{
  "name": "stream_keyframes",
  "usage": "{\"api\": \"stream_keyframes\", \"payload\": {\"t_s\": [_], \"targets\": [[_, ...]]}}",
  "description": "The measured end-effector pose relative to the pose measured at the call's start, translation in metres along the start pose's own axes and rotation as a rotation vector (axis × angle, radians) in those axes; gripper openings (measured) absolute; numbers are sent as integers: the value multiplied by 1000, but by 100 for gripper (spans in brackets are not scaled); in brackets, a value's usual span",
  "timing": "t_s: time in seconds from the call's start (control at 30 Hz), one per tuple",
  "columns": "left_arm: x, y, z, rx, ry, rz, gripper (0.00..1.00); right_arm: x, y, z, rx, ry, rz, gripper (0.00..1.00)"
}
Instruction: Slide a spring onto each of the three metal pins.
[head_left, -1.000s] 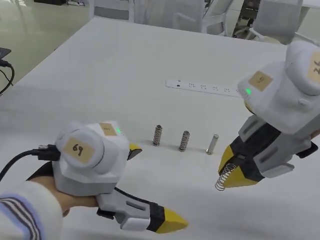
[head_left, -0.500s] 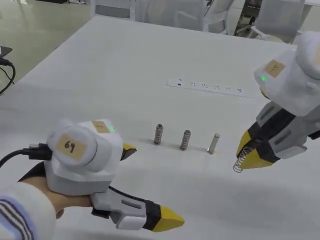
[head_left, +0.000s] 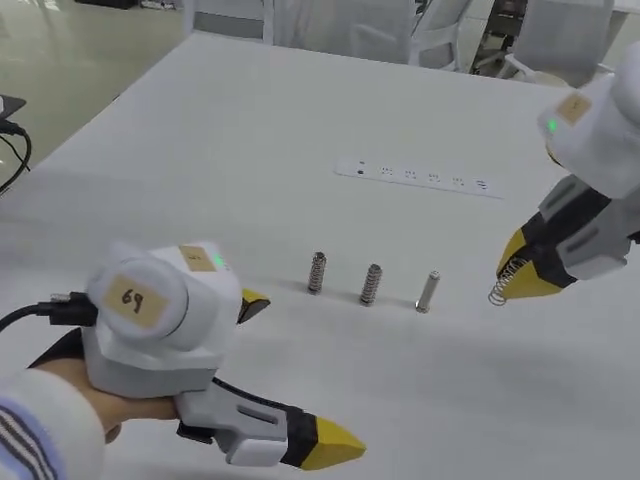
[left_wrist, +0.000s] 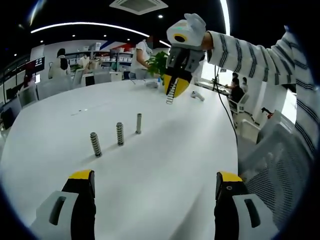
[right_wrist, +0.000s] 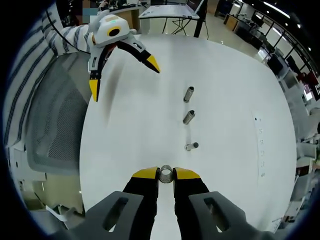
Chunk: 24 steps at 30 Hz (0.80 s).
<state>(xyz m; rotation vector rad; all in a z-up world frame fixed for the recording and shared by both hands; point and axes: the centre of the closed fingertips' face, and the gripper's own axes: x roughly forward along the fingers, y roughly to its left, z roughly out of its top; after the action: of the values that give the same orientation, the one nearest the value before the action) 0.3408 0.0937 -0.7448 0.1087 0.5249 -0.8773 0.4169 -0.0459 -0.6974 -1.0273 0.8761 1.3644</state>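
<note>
Three upright pins (head_left: 371, 284) in a row, two sprung, bare pin (head_left: 428, 290) rightmost; third spring (head_left: 502, 285) pinched in jaws

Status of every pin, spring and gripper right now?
Left pin (sides as in the head view): upright, spring on.
Middle pin: upright, spring on.
Right pin: upright, bare.
Loose spring: clamped between the right jaws, in the air.
Right gripper: shut on the loose spring.
Left gripper: open, holding nothing.
</note>
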Motion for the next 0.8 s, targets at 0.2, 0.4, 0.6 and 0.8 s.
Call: {"api": "stream_keyframes", "payload": {"t_s": [0.2, 0.4, 0.6, 0.8], "targets": [[2, -3, -2, -5, 6, -11, 98, 2, -12, -3, 5, 7, -21, 8], [0, -1, -5, -6, 18, -4, 98, 7, -29, -13, 23, 29, -45, 8], [-2, 4, -6, -14, 20, 10, 98, 13, -40, -30, 54, 71, -48, 8], [-2, 6, -11, -28, 33, 15, 98, 19, -41, -24, 56, 52, -43, 8]]}}
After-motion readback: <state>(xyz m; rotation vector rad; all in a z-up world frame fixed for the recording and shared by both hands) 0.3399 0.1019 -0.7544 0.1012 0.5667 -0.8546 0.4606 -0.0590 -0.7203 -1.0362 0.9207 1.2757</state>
